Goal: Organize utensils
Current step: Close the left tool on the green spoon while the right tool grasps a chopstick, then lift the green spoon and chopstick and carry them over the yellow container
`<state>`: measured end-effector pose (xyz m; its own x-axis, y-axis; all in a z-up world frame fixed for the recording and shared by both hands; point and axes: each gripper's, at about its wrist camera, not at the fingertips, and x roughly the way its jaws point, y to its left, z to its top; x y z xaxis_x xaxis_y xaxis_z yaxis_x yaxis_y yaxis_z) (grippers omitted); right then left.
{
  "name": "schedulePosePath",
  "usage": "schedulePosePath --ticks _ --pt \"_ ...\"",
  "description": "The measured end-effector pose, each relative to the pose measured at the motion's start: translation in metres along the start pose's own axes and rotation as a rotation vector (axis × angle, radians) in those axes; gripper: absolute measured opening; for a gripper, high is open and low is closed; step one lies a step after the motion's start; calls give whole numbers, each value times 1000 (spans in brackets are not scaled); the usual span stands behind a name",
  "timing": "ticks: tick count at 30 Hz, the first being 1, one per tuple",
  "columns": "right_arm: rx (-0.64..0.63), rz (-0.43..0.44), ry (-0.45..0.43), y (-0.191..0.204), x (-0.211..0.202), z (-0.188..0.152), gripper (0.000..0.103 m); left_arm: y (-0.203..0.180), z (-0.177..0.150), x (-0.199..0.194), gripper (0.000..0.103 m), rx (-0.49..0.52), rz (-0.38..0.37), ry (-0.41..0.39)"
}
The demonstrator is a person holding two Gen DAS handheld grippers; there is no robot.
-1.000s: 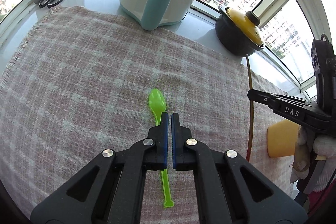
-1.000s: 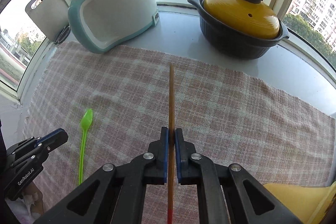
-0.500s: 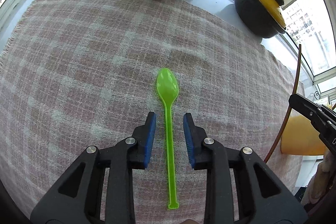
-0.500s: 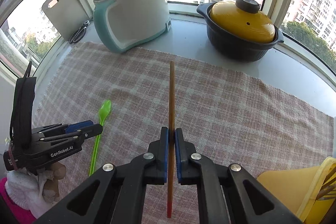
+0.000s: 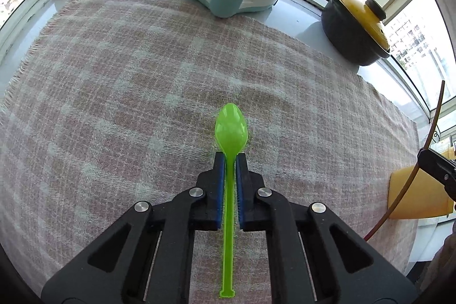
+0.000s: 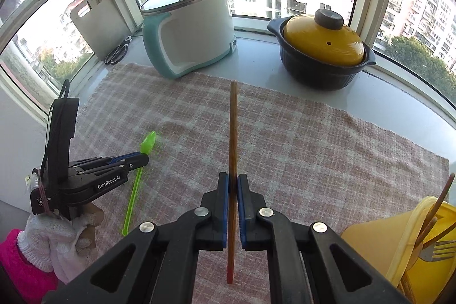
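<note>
Green spoon pinched at the neck, chopstick carried toward the holder

The left gripper (image 5: pixel 230 158) has just been closing and now clamps the green plastic spoon (image 5: pixel 229 161) lying on the plaid cloth (image 5: pixel 119 81); lift it level so the long handle stays put (it sits flat). The right gripper (image 6: pixel 233 180) grasps one wooden chopstick (image 6: pixel 233 133). One yellow utensil holder (image 6: pixel 379 244), one fork (image 6: pixel 437 248), one electric pot (image 6: pixel 188 27), one casserole (image 6: pixel 322 50)
</note>
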<state>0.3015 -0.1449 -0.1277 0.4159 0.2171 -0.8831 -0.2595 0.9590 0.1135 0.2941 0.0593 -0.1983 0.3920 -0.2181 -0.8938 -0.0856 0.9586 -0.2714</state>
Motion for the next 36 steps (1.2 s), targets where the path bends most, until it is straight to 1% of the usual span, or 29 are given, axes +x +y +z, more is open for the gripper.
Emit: schedulePosePath --ticks 5,6,8,10,12,13,15,18,19,20,21,24,28,30,34,35,36 --pt "-5 17 -33 4 -16 -7 3 -3 -8 -38 2 3 -20 -88" --pt "-8 18 -40 5 -19 -8 3 -5 -9 -46 0 8 -21 -106" --pt "-16 20 -57 7 -27 -12 3 -11 -13 -61 0 26 -15 -149" --pt "-21 23 -69 8 -32 -15 3 -14 -17 -72 0 29 -26 -169" --pt "-22 29 -72 8 -35 -18 3 -17 -19 -73 0 35 -24 -172" --pt "-21 33 -71 8 -36 -20 3 -17 -19 -69 0 36 -26 -157" --pt "-18 37 -69 5 -37 -23 3 -14 -18 -57 0 31 -60 -102" --pt "-15 46 -73 1 -40 -28 3 -6 -21 -38 0 -20 -12 1" --pt "-12 49 -75 -1 -42 -30 3 -2 -26 -33 5 -37 -7 32" --pt "-9 55 -78 -2 -45 -31 3 0 -30 -28 9 -47 -18 56" --pt "-8 59 -79 -4 -46 -33 3 1 -33 -23 16 -51 -21 78" --pt "-12 63 -84 -7 -49 -36 3 1 -41 -15 17 -59 -5 117" --pt "-7 74 -87 -12 -51 -38 3 -2 -39 -6 17 -55 39 145" --pt "-7 79 -88 -13 -51 -39 3 -4 -36 -3 17 -49 51 143" --pt "-6 86 -87 -17 -54 -40 3 -8 -29 2 17 -5 65 123" --pt "-7 88 -87 -17 -54 -41 3 -9 -28 3 15 6 71 118" --pt "-8 89 -87 -17 -55 -42 3 -9 -27 4 6 16 86 113"
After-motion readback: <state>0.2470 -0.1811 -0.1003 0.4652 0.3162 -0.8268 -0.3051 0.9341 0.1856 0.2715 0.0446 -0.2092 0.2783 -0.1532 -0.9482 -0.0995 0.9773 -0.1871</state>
